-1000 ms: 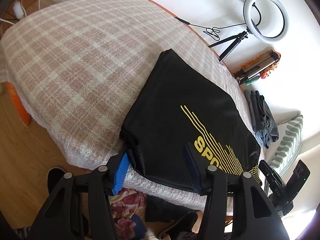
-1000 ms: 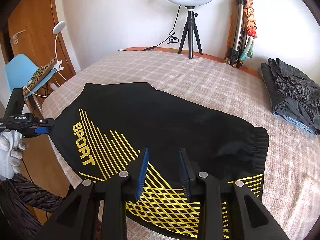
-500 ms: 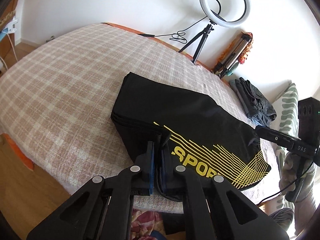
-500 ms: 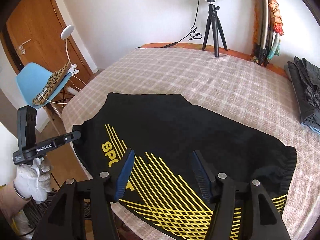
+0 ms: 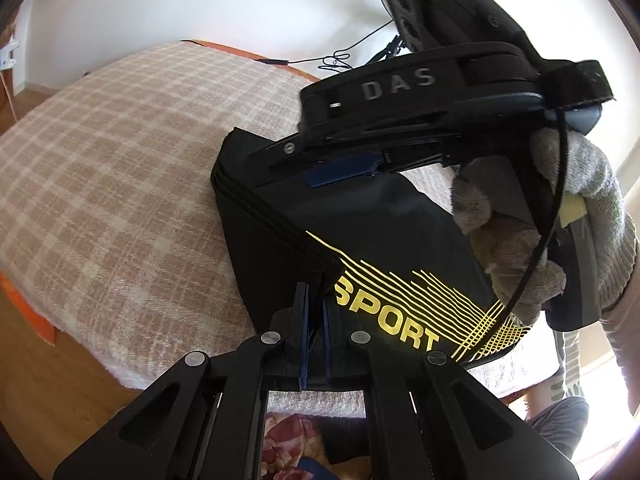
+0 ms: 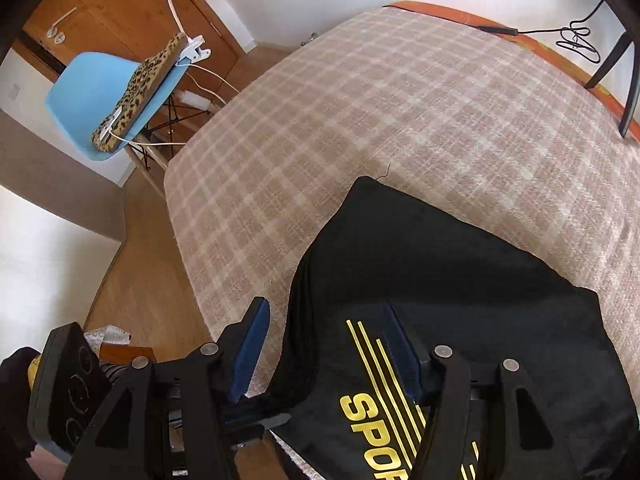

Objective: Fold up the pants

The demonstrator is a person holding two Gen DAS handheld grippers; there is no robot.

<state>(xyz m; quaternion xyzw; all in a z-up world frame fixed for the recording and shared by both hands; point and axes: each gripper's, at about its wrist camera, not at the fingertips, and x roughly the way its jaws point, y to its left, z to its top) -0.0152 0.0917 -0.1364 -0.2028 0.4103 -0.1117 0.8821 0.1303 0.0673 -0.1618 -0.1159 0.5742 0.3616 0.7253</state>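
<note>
The black pants (image 5: 360, 236) with yellow SPORT print lie folded on the plaid bed cover (image 5: 120, 152). My left gripper (image 5: 315, 320) is shut on the near folded corner of the pants. My right gripper (image 5: 340, 170) reaches over the pants from the right, seen side-on above their far edge. In the right wrist view the right gripper (image 6: 324, 344) is open, its fingers astride the left edge of the pants (image 6: 460, 272), one over the bed cover (image 6: 400, 120) and one over the cloth.
A blue chair (image 6: 100, 96) with a leopard-print item stands left of the bed. Wood floor (image 6: 132, 292) runs along the bed's near edge. A cable (image 5: 336, 60) lies at the far edge by the wall. Patterned cloth (image 5: 292, 432) lies below the bed edge.
My right gripper has swung left across the pants to their left edge, staying open. My left gripper stays shut on the corner, and the fold stands slightly raised.
</note>
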